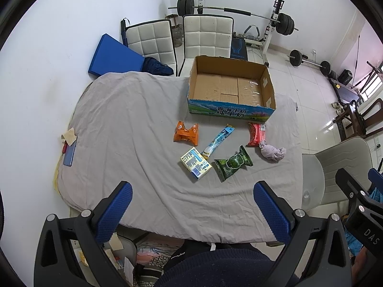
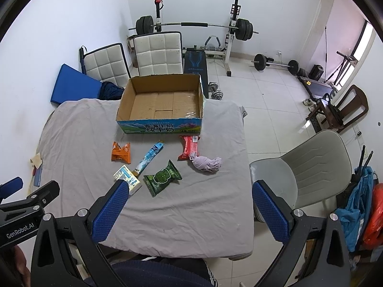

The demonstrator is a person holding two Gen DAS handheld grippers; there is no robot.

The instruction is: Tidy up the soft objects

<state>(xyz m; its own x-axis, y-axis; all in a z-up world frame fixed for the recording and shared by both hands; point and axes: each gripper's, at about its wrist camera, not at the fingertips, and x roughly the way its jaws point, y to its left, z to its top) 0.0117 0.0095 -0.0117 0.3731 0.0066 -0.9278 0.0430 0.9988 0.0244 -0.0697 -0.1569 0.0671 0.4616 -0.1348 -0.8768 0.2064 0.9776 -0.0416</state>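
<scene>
Your left hand-held gripper [image 1: 192,204] hangs released above the near edge of the bench [image 1: 124,124], its blue-padded fingers [image 1: 115,211] spread wide with nothing between them. Your right hand-held gripper [image 2: 189,205] is likewise released and empty, over the near right part of the same grey-sheeted bench. The soft items lie loose on the sheet in front of you, all outside the cardboard box [image 2: 160,110], which sits open at the far side with only its taped bottom flaps showing. Just in front of the box, from left to right, you have an orange snack packet [image 2: 121,155], a long light-blue stick packet [image 2: 149,159] lying at a slant, and a red snack packet [image 2: 188,150]. A crumpled pale lilac cloth [image 2: 206,163] touches the near end of the red packet. Nearer to you lie a green packet [image 2: 162,178] and, to its left, a pale yellow tissue pack [image 2: 126,178], whose near corner is hidden behind your right gripper's left finger in the right wrist view. The stick packet's near end touches the tissue pack.
</scene>
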